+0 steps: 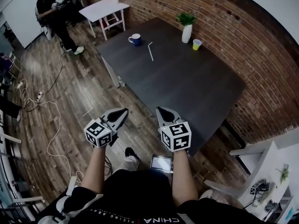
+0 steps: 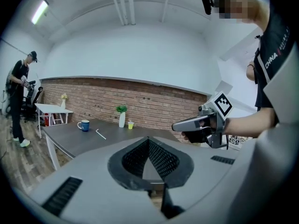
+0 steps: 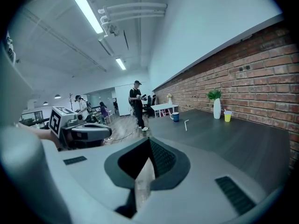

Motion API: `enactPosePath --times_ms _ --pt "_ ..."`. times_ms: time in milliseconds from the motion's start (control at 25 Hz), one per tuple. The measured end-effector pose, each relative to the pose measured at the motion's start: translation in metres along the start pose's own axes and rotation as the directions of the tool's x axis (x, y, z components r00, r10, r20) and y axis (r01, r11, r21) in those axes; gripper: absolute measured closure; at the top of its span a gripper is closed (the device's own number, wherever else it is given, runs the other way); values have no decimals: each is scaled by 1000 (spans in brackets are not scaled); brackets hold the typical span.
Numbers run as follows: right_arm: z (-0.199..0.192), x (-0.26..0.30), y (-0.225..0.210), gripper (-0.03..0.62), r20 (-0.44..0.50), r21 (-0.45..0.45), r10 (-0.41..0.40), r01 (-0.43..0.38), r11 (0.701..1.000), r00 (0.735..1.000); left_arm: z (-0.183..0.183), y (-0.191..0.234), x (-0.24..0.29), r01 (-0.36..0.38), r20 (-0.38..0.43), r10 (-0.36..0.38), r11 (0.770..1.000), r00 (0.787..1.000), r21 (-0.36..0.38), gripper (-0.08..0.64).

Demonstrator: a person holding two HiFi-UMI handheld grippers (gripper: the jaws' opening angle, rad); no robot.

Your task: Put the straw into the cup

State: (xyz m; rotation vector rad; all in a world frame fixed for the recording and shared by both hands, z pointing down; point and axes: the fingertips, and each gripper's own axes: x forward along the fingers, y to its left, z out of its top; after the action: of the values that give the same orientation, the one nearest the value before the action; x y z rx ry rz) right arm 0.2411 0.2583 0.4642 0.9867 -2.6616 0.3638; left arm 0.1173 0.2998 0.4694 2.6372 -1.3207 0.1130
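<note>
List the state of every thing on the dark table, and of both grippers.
straw: lying flat on the table, in neither cup.
blue mug: upright, no straw in it.
yellow cup: upright beside the vase, no straw in it.
white vase: upright, holding a green plant.
left gripper: fingers shut, empty, far from the straw.
right gripper: fingers shut, empty, far from the straw.

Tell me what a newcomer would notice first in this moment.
The two hand-held grippers, left gripper and right gripper, both shut and empty, fill the foreground of the head view before the dark table. At its far end a white straw lies between a blue mug and a yellow cup, with a white vase of greenery by the brick wall.
</note>
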Motion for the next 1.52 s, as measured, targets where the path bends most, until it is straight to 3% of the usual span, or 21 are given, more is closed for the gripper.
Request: enactPosePath --times_ms 480,920,1240,1520 --pt "47 107 13 586 -20 -27 -47 46 999 999 27 121 1 49 29 -48 999 998 -15 568" --pt "56 174 24 586 -57 -32 -73 71 997 996 26 191 -5 73 40 -71 996 997 -49 568" --pt "51 219 3 586 -96 -11 -64 63 998 993 9 223 21 84 18 -82 992 996 -92 568" --pt "75 289 -35 586 -94 -4 -42 42 999 995 18 288 59 54 -3 -54 995 999 -84 568"
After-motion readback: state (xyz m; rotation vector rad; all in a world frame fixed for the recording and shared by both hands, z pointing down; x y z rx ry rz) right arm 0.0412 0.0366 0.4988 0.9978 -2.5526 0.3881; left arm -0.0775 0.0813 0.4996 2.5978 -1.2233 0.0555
